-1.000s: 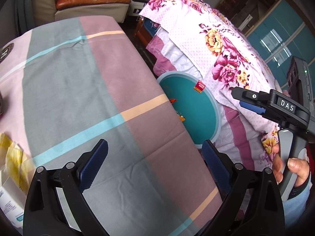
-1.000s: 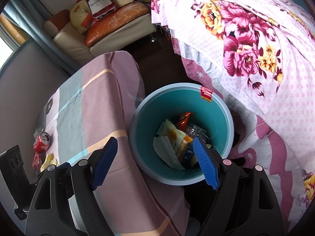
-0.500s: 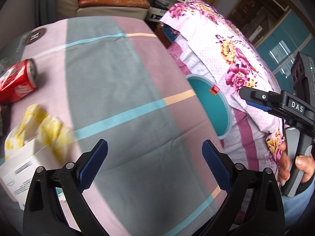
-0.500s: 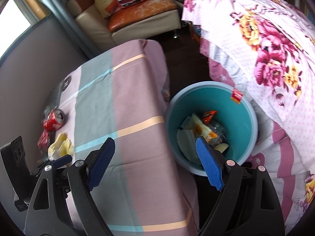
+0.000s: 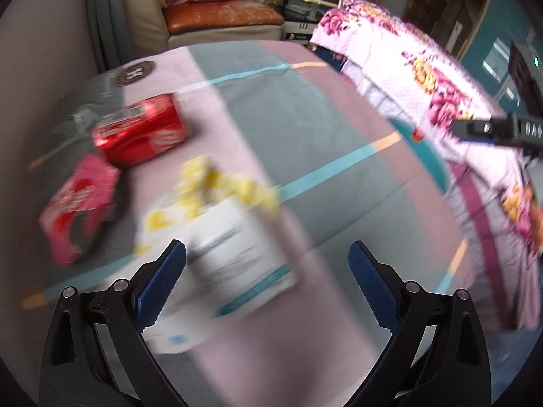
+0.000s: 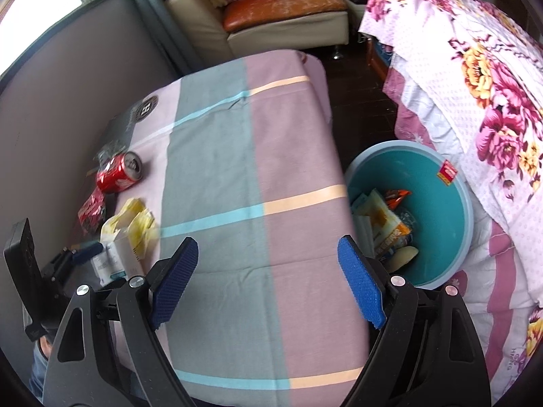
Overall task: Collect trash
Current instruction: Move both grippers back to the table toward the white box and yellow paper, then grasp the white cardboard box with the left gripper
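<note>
In the blurred left wrist view, a white and yellow carton (image 5: 230,234) lies on the table just ahead of my open, empty left gripper (image 5: 266,291). A red soda can (image 5: 141,134) and a pink-red wrapper (image 5: 79,208) lie beyond it to the left. In the right wrist view my right gripper (image 6: 268,285) is open and empty over the tablecloth; the can (image 6: 118,171), wrapper (image 6: 91,210) and carton (image 6: 127,234) sit at the far left. The teal bin (image 6: 437,156) stands on the floor to the right, holding several wrappers.
The striped tablecloth (image 6: 237,156) covers the table against a grey wall. A floral bedspread (image 6: 475,68) hangs right of the bin. A sofa (image 6: 271,17) stands beyond the table. The left gripper's body (image 6: 51,271) shows at the lower left in the right wrist view.
My left gripper has swung left from the bin side to the trash; carton, can and wrapper now fill its view. My right gripper has pulled back and left from over the bin.
</note>
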